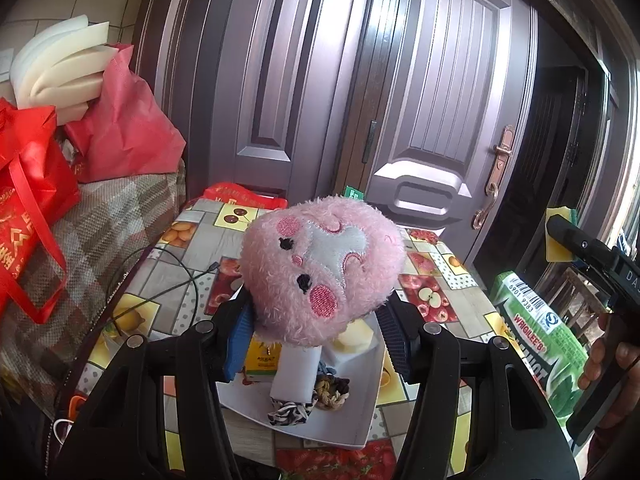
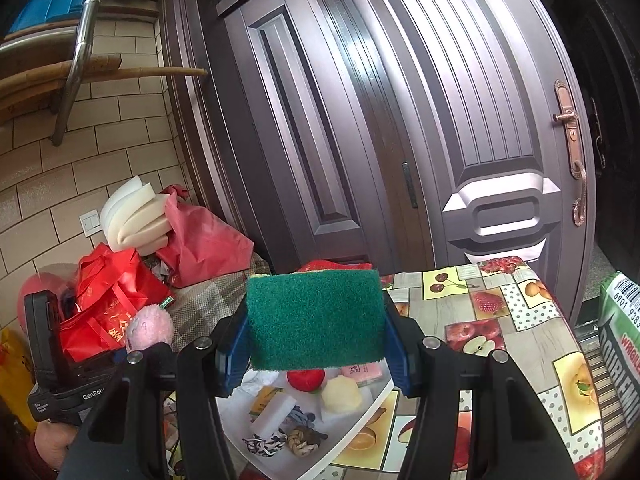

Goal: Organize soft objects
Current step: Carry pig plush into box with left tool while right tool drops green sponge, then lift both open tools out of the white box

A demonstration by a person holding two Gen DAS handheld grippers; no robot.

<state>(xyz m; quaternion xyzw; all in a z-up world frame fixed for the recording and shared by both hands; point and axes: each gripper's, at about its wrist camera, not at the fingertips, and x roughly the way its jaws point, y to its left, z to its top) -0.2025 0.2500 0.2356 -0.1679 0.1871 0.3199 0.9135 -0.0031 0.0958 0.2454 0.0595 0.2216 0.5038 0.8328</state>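
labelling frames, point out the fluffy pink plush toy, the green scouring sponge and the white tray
fluffy pink plush toy (image 1: 320, 268), left wrist view, embroidered face
green scouring sponge (image 2: 316, 318), right wrist view, green face
white tray (image 1: 352, 412), left wrist view, bare floor

Pink plush toy (image 1: 320, 268) between left tongs (image 1: 316, 336), above white tray (image 1: 360, 420) on fruit-print tablecloth (image 1: 432, 300).

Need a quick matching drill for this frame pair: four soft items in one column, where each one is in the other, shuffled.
Items:
1. pink plush toy
2. green scouring sponge
3. braided rope knot
4. white foam pieces

Places:
A. lying on the white tray
B. between the right gripper fingers
C. on the pile by the tiled wall
D. between the left gripper fingers

Pairs: 1-D, 2-B, 3-A, 4-C
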